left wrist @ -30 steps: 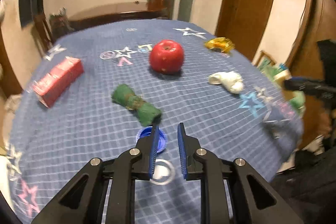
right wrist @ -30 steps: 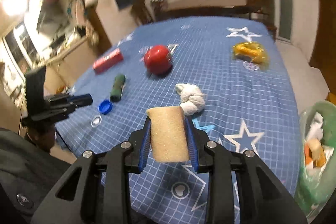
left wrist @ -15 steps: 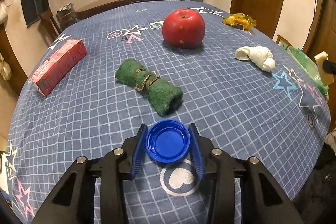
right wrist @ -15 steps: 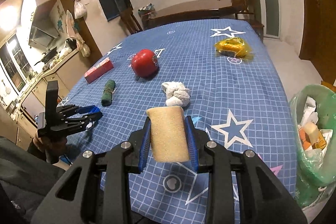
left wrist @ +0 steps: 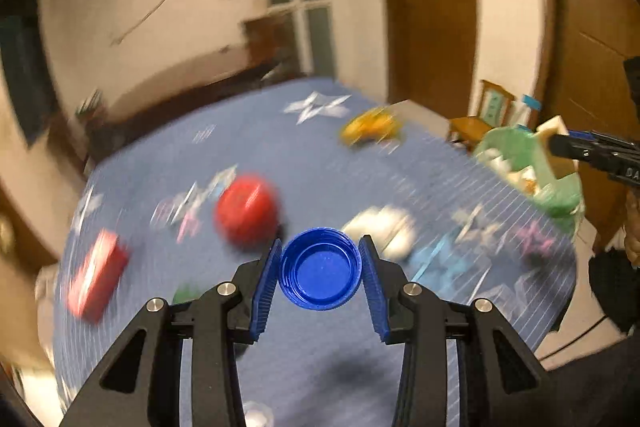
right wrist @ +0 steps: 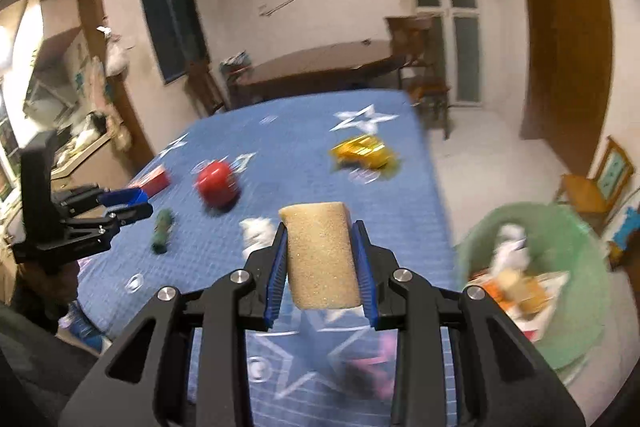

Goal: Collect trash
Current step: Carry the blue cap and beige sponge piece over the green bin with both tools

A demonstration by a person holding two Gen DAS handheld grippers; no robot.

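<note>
The left hand-held gripper [left wrist: 320, 269] pinches a blue bottle cap [left wrist: 320, 269] above the surface [left wrist: 280, 163], hollow side facing the camera, while the right hand-held gripper [right wrist: 322, 259] clamps a tan sponge [right wrist: 320, 255], long axis along its fingers

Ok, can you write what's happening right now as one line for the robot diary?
left gripper: shut on blue cap | right gripper: shut on tan sponge | green trash bag: beside table, open

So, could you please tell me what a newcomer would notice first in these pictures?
The left gripper clamps a blue bottle cap, and the right gripper clamps a tan sponge. Behind them a red apple sits mid-table, with a green trash bag beside the table edge.
</note>
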